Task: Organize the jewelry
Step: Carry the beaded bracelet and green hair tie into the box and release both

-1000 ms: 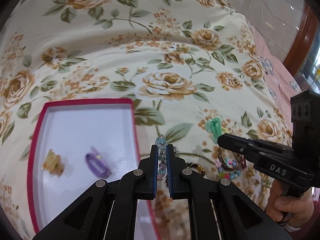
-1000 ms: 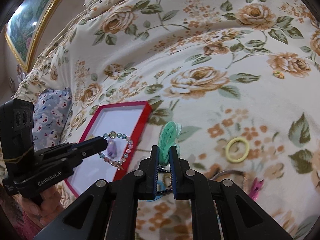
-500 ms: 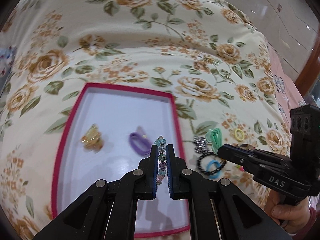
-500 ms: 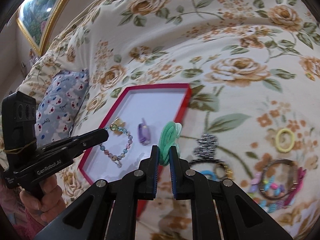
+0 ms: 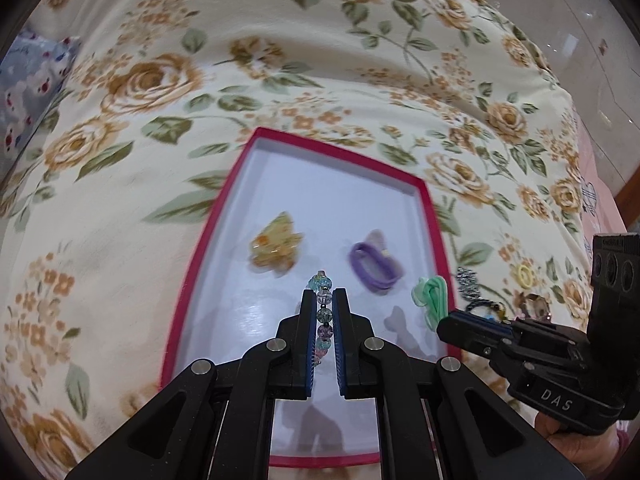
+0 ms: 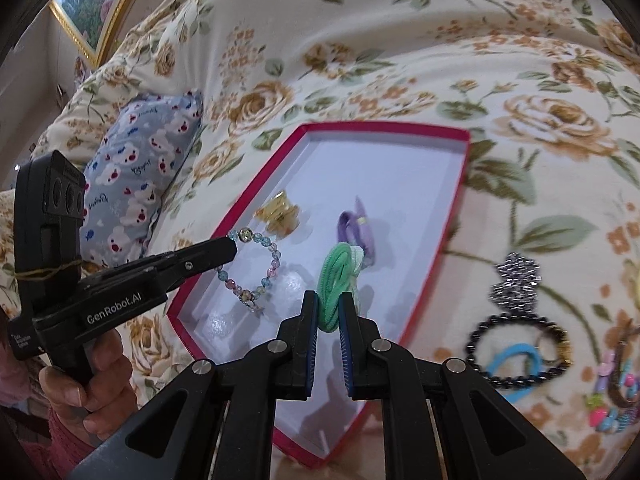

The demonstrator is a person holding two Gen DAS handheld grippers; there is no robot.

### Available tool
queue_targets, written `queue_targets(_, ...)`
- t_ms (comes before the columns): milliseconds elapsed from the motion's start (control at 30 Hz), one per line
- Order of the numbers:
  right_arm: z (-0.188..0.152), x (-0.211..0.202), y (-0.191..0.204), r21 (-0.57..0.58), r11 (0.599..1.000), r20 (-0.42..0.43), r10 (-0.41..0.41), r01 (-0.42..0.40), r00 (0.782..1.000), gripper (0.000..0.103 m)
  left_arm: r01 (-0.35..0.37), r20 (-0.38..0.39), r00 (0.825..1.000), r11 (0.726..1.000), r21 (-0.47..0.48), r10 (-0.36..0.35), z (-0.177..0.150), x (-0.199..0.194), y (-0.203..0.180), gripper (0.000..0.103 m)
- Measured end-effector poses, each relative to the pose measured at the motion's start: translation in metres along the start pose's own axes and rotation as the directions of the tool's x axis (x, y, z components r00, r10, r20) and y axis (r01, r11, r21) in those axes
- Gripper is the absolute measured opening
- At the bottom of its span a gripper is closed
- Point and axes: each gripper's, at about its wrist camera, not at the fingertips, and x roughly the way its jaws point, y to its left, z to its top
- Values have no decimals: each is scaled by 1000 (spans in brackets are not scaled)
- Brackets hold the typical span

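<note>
The left gripper [image 5: 323,300] is clamped on a beaded bracelet [image 6: 256,268] hanging over the near left of the red-rimmed tray [image 6: 384,127]. Right of it, the right gripper [image 6: 329,307] is clamped on a green hair tie [image 6: 335,284] above the tray's near right side. Farther right, a black bead bracelet [image 6: 520,344] lies on the floral bedspread [image 6: 400,40].

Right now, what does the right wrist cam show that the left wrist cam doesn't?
Right wrist only: the full hanging loop of the beaded bracelet, and the black bead bracelet with the blue hair tie whole.
Left wrist only: the yellow hair tie.
Both: the red tray, gold piece, purple hair tie, and the green hair tie.
</note>
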Motion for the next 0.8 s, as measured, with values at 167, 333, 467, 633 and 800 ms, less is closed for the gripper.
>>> queue_targets(167, 0, 13, 0, -9, 1000, -28, -9, 9, 1000, 10, -15, -3, 1000, 1000, -25, 15, 2, 7, 13, 7)
queue_targets(333, 0, 25, 0, -14, 1000, -53, -18, 17, 998, 10, -48, -15, 999, 998, -49, 47, 2, 20, 26, 7)
queue_targets(467, -1, 31, 1, -15, 1000, -71, -16, 15, 997, 10, -61, -31, 998, 996, -63, 59, 2, 30, 32, 7)
queue_targets(633, -1, 36, 2, -19, 1000, -84, -21, 20, 996, 14, -70, -41, 997, 995, -77, 67, 3, 37, 37, 7)
queue_targets(800, -1, 37, 2, -20, 1000, -89, -20, 18, 996, 16, -81, -52, 996, 994, -74, 77, 3, 42, 37, 7)
